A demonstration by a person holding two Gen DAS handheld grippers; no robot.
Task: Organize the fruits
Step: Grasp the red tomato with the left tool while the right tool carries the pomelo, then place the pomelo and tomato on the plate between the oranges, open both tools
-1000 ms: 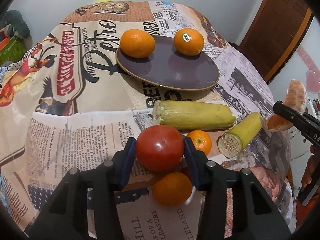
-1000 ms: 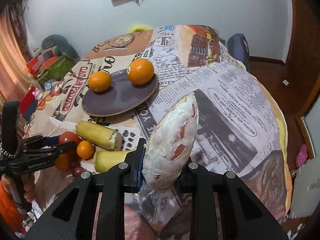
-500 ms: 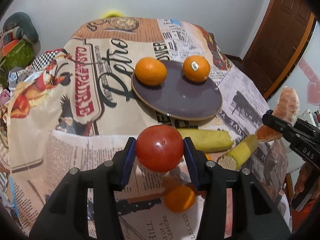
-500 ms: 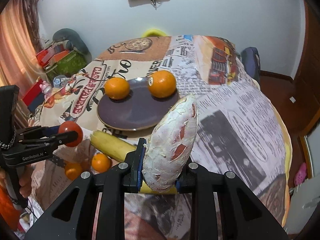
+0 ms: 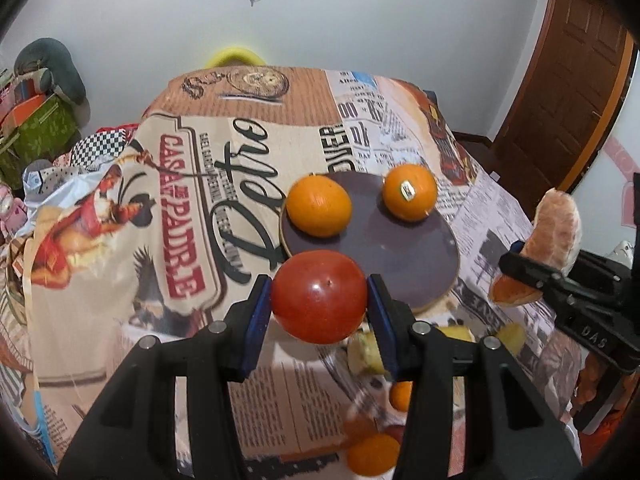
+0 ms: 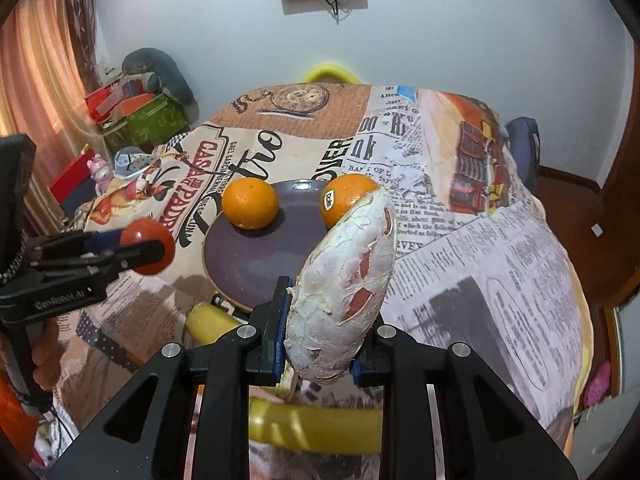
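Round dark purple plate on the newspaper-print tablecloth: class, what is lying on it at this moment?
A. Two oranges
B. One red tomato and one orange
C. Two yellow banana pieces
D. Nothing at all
A: two oranges sit at the far side of the round dark purple plate, while the red tomato is clamped in the left gripper, held above the table.

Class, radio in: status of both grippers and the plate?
Left gripper shut on tomato. Right gripper shut on peeled fruit. Plate holds two oranges; middle bare.
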